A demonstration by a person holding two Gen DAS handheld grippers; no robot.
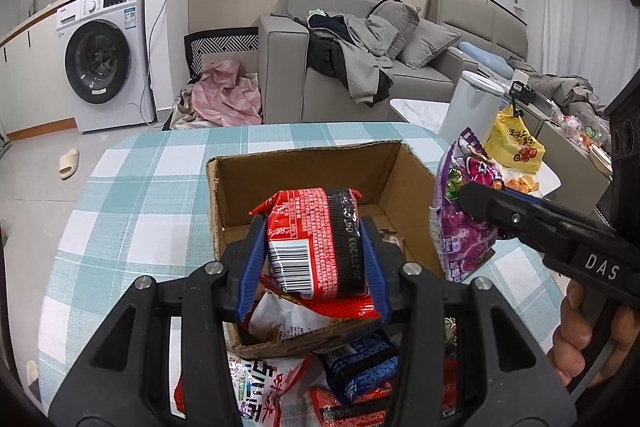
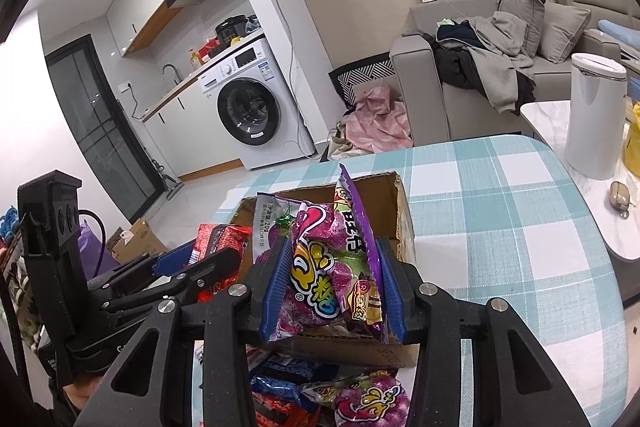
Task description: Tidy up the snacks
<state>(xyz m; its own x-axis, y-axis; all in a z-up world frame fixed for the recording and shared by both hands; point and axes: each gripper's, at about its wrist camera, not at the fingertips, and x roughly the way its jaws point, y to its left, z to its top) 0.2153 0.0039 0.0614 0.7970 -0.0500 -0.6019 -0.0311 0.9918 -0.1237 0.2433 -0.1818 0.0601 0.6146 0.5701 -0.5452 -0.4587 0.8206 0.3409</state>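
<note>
Loose snack packets [image 1: 288, 383] lie nearest the lens in the left wrist view, heaped on the checked tablecloth [image 1: 120, 211] just in front of the cardboard box [image 1: 304, 167]: a white-and-red packet at left, a dark blue packet [image 1: 360, 367] to its right.

Left gripper [image 1: 316, 263]: blue pads clenched on a red instant-noodle packet [image 1: 316, 239], barcode side up. Packet held above the near edge of the box, over the open top. A white torn-looking wrapper [image 1: 288, 315] sits inside the box under it.

Right of that, same view: right gripper [image 1: 476, 203] comes in from the right edge, gripping a purple candy bag [image 1: 464, 211] beside the box's right wall. A hand [image 1: 588, 339] wraps its handle at lower right.

Right wrist view, left to right: left gripper [image 2: 208, 263] with the red packet [image 2: 220, 239] at left; right gripper [image 2: 334, 291] at centre, pads closed on two purple candy bags [image 2: 320, 267] pressed together, upright, in front of the box [image 2: 396, 203]. Another purple candy bag [image 2: 368, 403] and a blue packet [image 2: 288, 375] lie on the cloth below.

Background: washing machine [image 1: 104, 55] at left, grey sofa [image 1: 360, 39] with clothes, white bin [image 1: 472, 107] at right.
</note>
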